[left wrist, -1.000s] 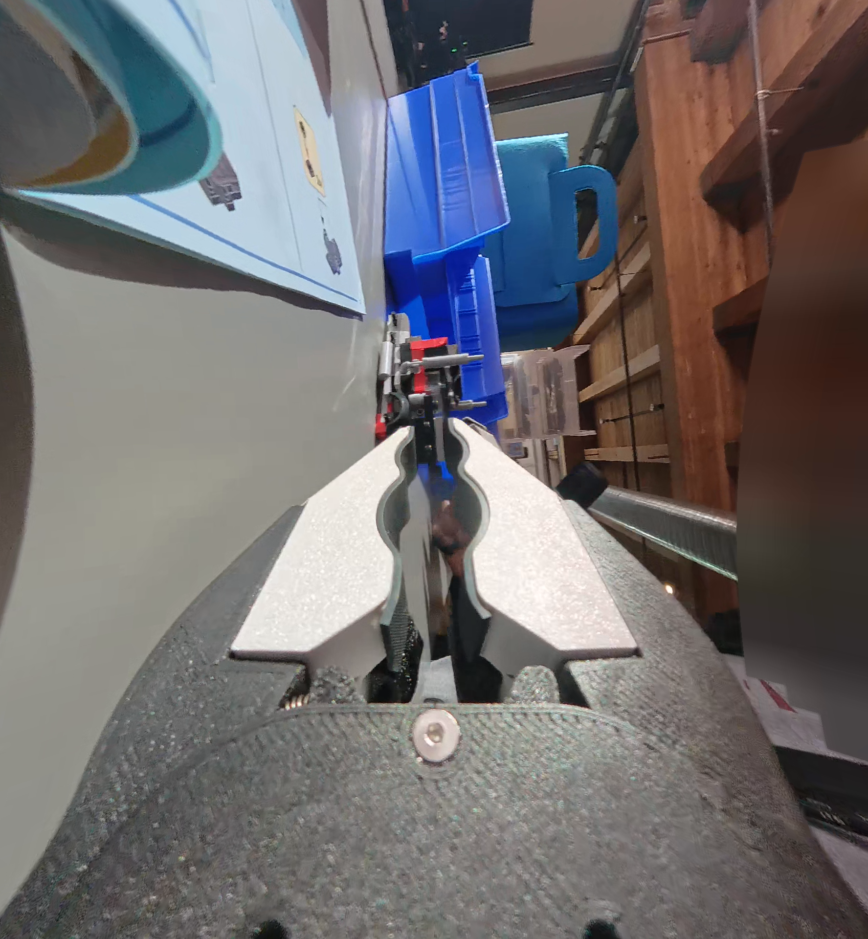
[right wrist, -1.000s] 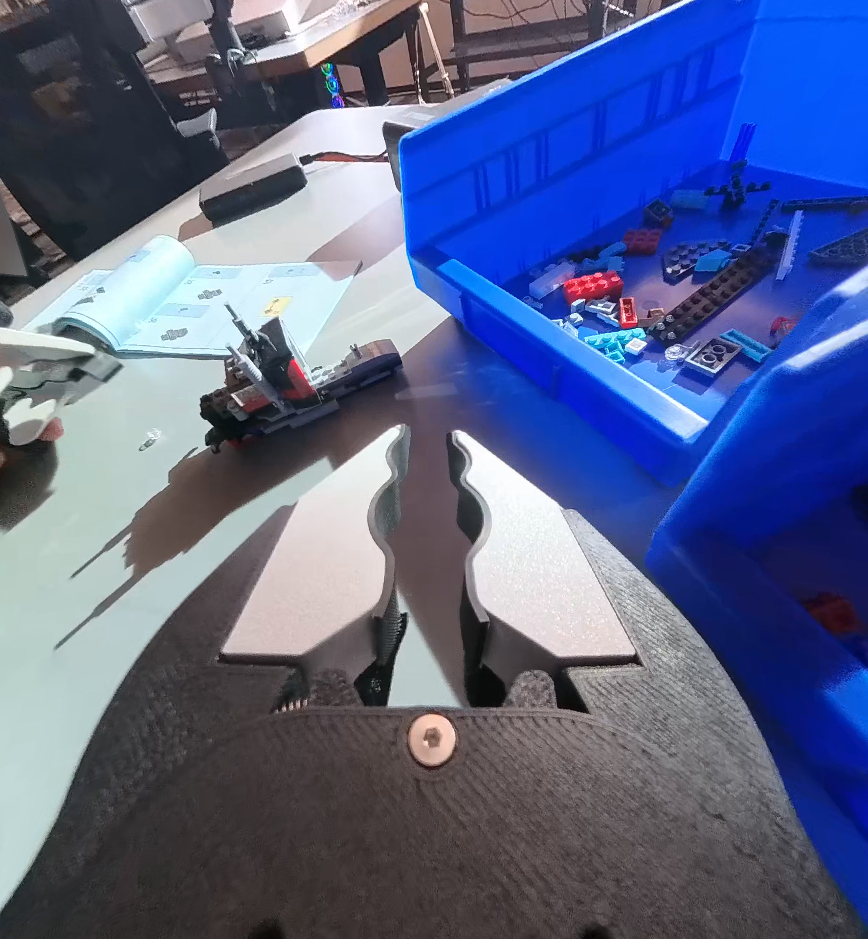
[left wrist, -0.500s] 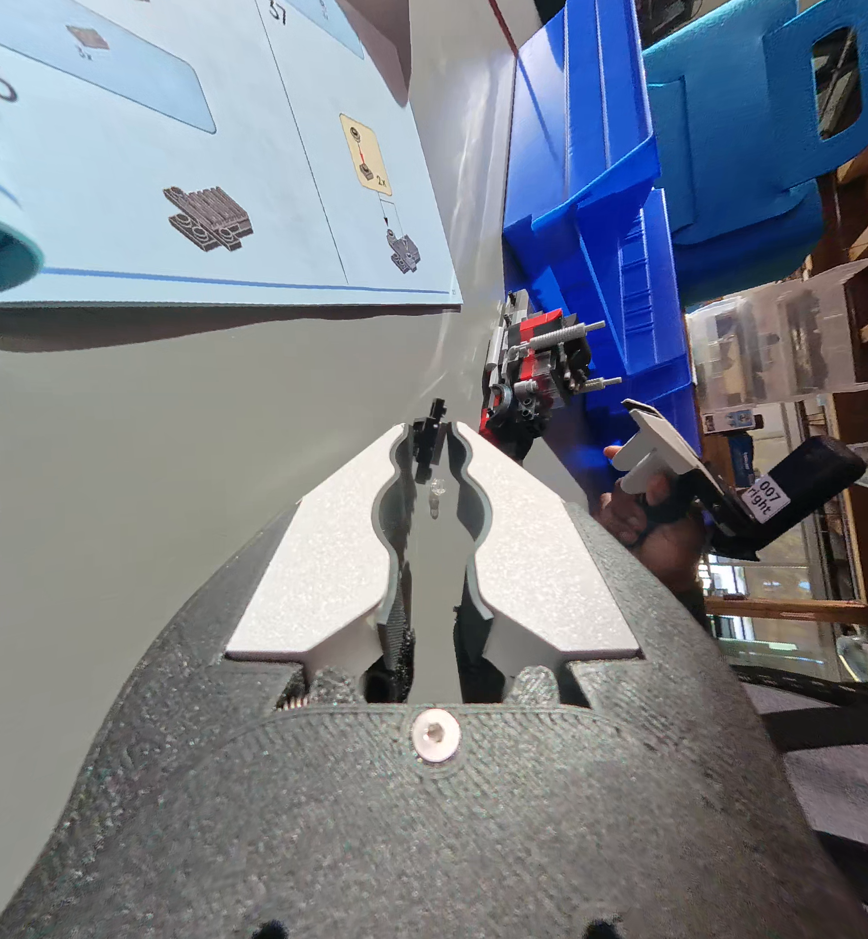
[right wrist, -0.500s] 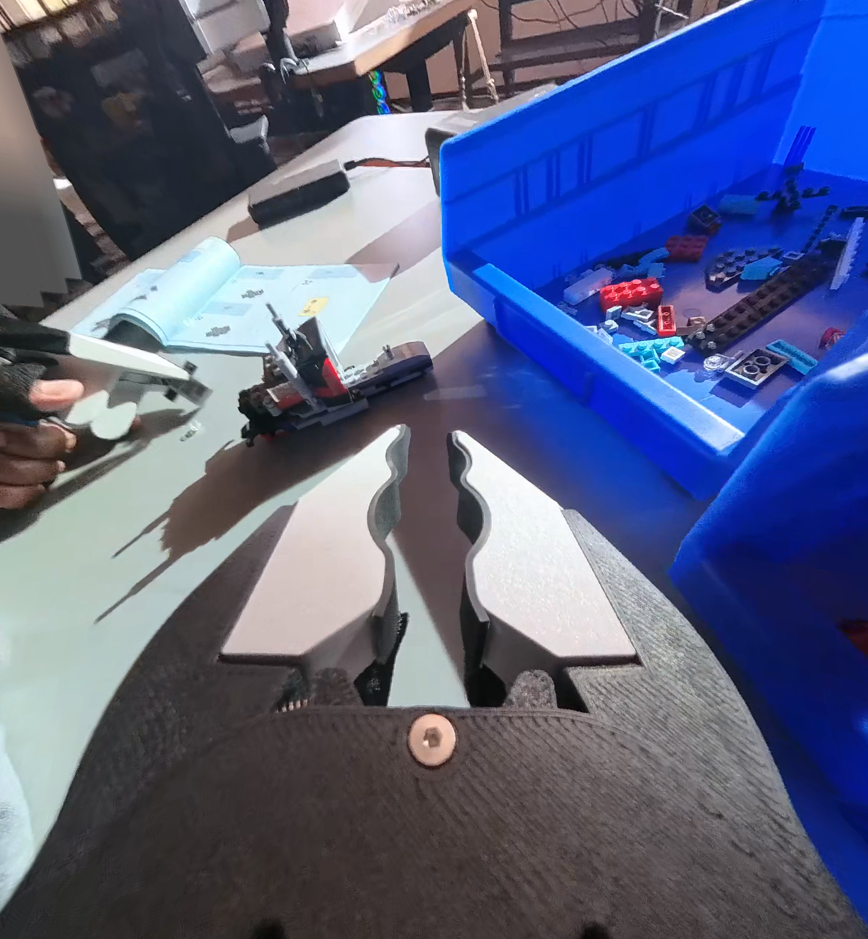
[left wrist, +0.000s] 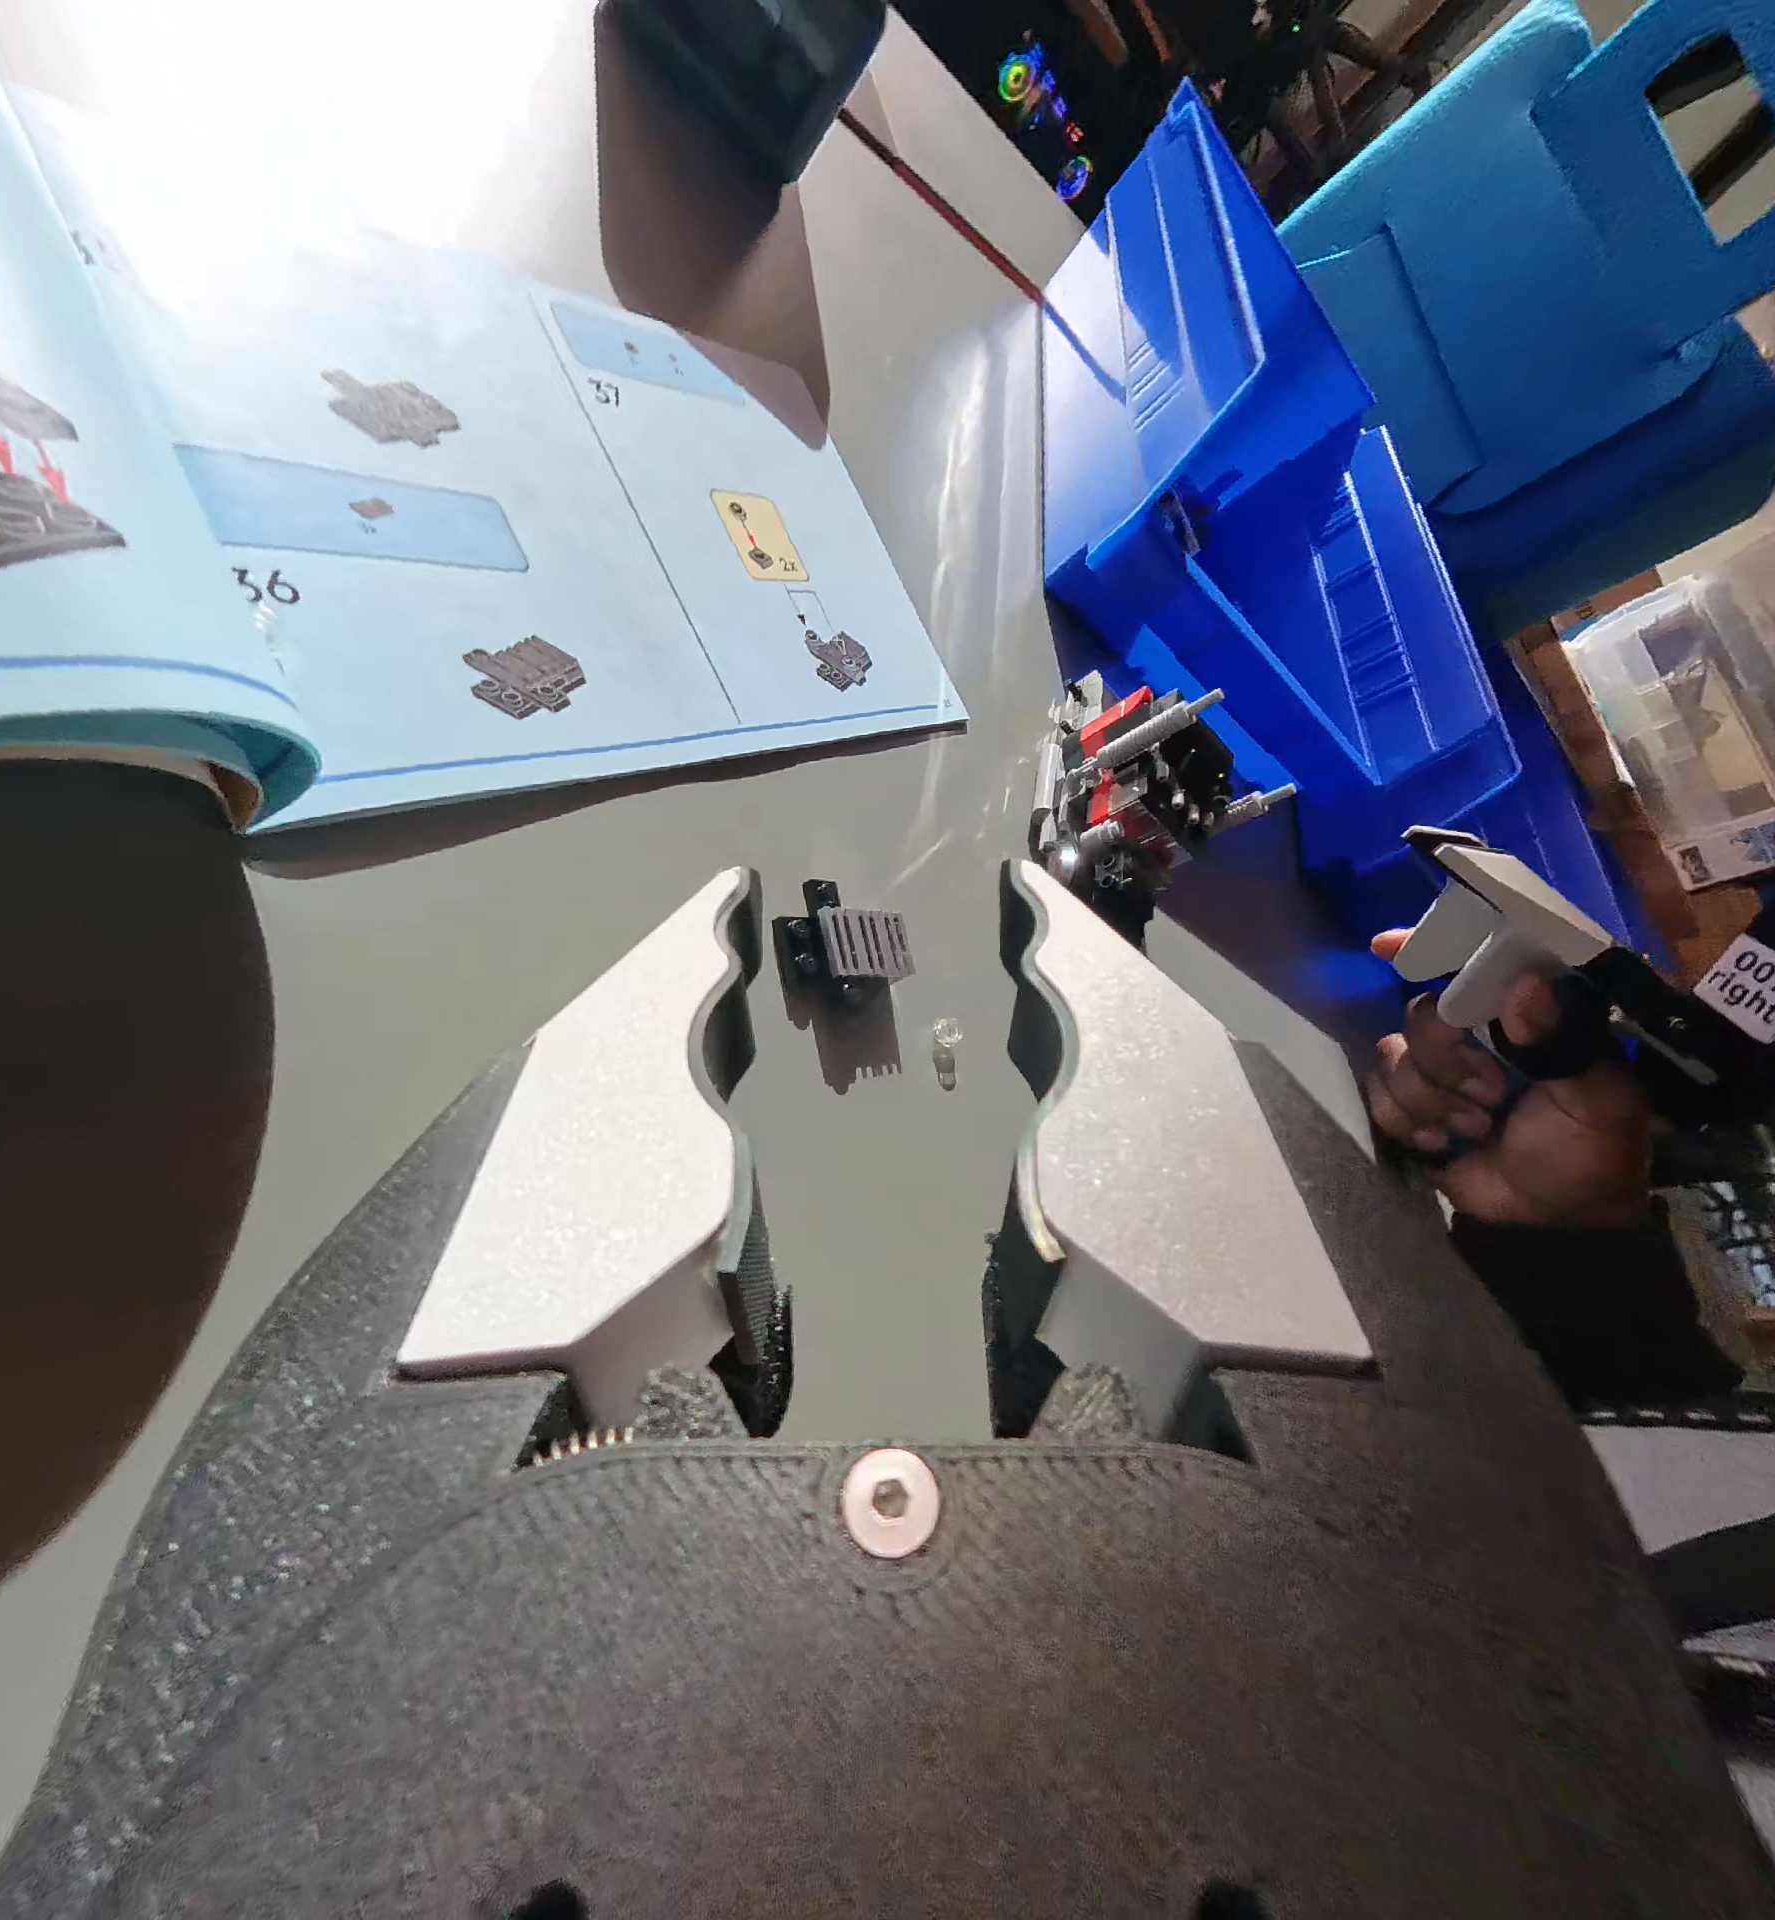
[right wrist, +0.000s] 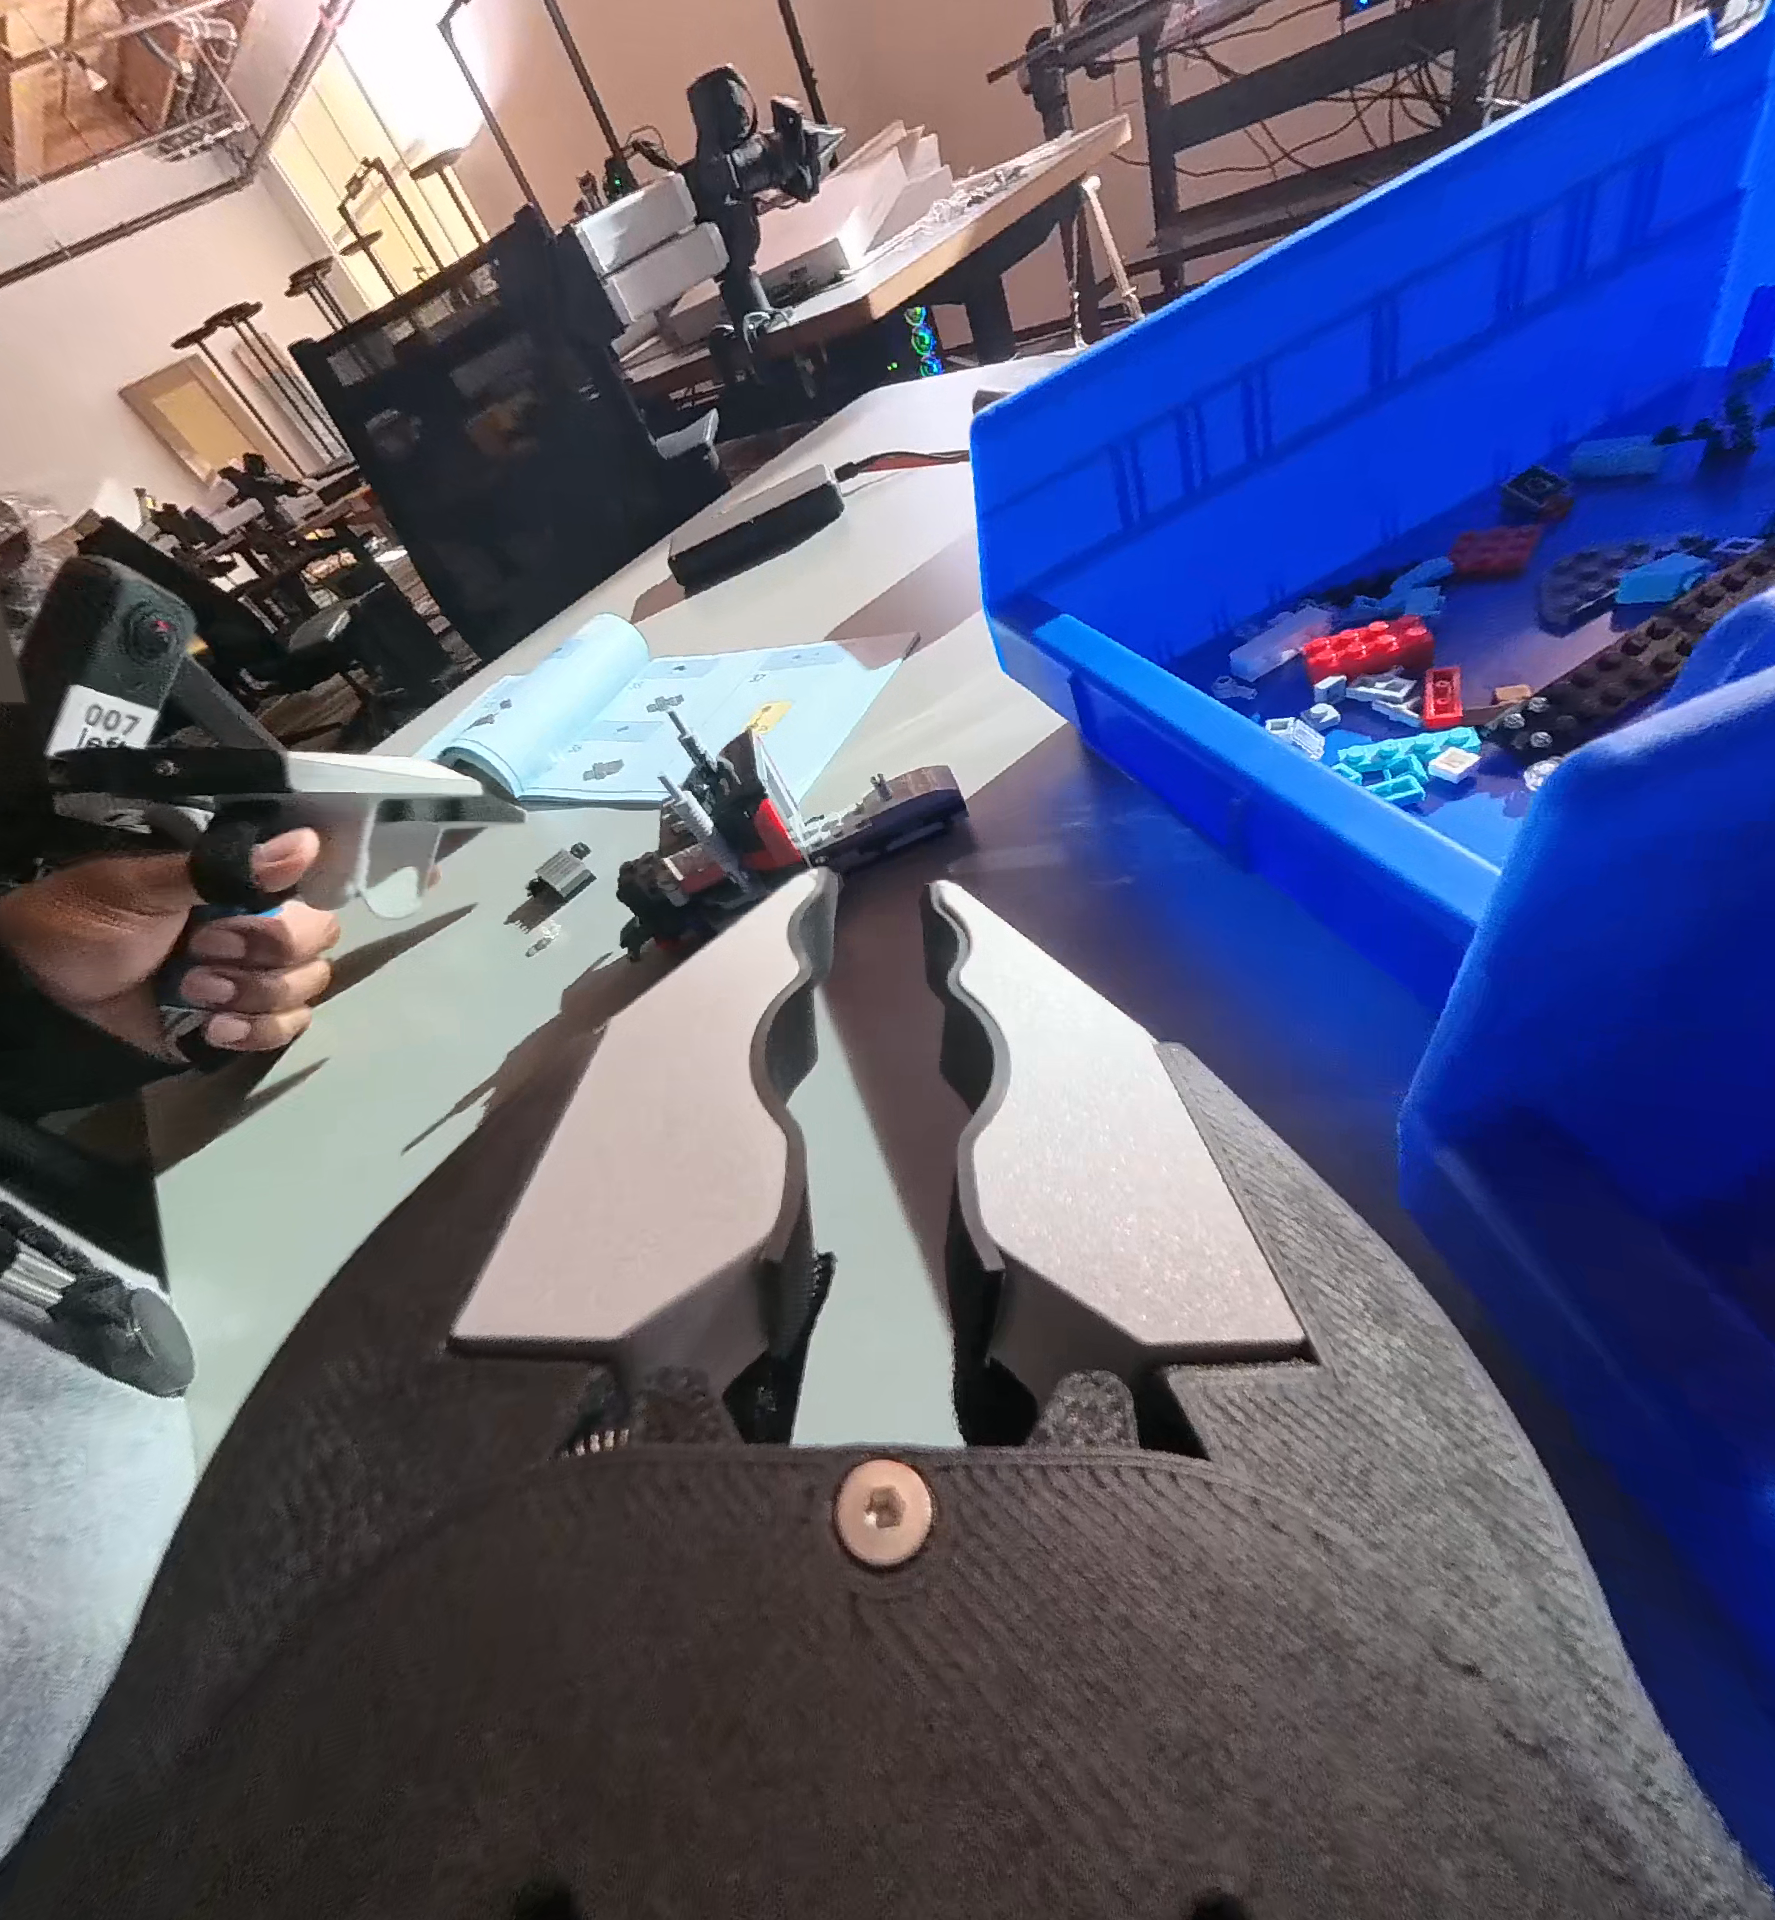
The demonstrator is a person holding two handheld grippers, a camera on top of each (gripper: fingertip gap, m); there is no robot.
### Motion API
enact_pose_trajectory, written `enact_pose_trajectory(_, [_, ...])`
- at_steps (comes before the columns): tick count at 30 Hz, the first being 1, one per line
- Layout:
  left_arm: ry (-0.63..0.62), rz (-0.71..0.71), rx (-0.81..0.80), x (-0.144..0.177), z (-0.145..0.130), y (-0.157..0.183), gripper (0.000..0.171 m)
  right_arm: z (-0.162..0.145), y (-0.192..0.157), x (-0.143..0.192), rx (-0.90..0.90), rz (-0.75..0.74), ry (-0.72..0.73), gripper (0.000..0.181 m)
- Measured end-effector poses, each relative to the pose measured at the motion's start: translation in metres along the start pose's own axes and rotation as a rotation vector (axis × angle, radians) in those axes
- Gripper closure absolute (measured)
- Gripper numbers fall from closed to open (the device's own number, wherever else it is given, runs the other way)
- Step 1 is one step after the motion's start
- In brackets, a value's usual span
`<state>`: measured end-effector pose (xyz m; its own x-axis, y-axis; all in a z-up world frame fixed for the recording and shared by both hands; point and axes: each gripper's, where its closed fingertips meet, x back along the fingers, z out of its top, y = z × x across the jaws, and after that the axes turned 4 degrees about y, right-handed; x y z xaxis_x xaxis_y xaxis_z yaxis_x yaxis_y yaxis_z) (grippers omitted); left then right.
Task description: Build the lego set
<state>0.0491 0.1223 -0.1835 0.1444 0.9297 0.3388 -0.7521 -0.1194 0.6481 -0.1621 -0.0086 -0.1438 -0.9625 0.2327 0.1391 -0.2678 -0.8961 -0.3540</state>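
Note:
A small black and grey grille piece (left wrist: 847, 948) lies on the grey table between the tips of my left gripper (left wrist: 878, 894), which is open and empty. A tiny clear stud (left wrist: 947, 1032) lies beside it. The partly built red, black and grey model (left wrist: 1137, 795) sits just beyond, against the blue bin. In the right wrist view the model (right wrist: 748, 842) is ahead of my right gripper (right wrist: 878, 888), which is open and empty, low over the table. The grille piece (right wrist: 563, 873) lies below the left gripper (right wrist: 447, 800) there.
The open instruction booklet (left wrist: 467, 540) lies left of the model. A blue bin (right wrist: 1205, 665) holding several loose bricks stands at the right, with a second blue bin (right wrist: 1641, 1039) nearer. A black box (right wrist: 758, 525) lies farther back on the table. A hand (left wrist: 1485, 1101) holds the right gripper. Some 25 cm of space lies between my two pairs of fingers. The tiny clear stud (left wrist: 947, 1032) sits 6 cm or so from the ends of my left fingers.
My left gripper was shut on the black and grey piece; it has opened and the piece now lies on the table. The right gripper has tilted down a little, still open.

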Motion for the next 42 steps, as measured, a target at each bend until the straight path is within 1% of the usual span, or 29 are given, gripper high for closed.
enact_pose_trajectory(4, [0.009,-0.003,-0.154,0.001,0.004,0.005,0.106,0.008,0.002,0.002,0.029,-0.003,0.047,0.164])
enact_pose_trajectory(7, [0.021,0.0,-0.254,-0.001,0.007,0.007,0.099,0.02,0.012,0.003,0.068,-0.062,0.113,0.164])
enact_pose_trajectory(12, [0.052,-0.049,-0.271,-0.001,0.008,0.014,0.102,0.039,0.023,0.005,0.099,-0.148,0.241,0.163])
enact_pose_trajectory(14, [0.065,-0.056,-0.26,0.0,0.01,0.014,0.104,0.04,0.023,0.006,0.104,-0.156,0.25,0.164])
enact_pose_trajectory(16, [0.052,-0.066,-0.25,-0.001,0.008,0.014,0.105,0.041,0.025,0.008,0.1,-0.165,0.257,0.163])
enact_pose_trajectory(18, [0.041,-0.06,-0.241,-0.002,0.007,0.012,0.11,0.041,0.032,0.013,0.099,-0.218,0.262,0.16])
enact_pose_trajectory(21, [0.023,-0.09,-0.237,-0.009,0.005,0.017,0.112,0.044,0.042,0.023,0.119,-0.296,0.283,0.159])
enact_pose_trajectory(26, [-0.013,-0.133,-0.236,-0.019,0.002,0.024,0.114,0.046,0.048,0.029,0.066,-0.301,0.305,0.16])
enact_pose_trajectory(30, [-0.004,-0.151,-0.214,-0.017,0.004,0.025,0.116,0.046,0.052,0.034,0.029,-0.305,0.32,0.159])
enact_pose_trajectory(35, [-0.01,-0.144,-0.211,-0.018,0.004,0.024,0.12,0.046,0.055,0.035,0.013,-0.316,0.323,0.159])
enact_pose_trajectory(42, [0.002,-0.138,-0.212,-0.017,0.005,0.023,0.121,0.046,0.055,0.036,0.005,-0.314,0.327,0.159])
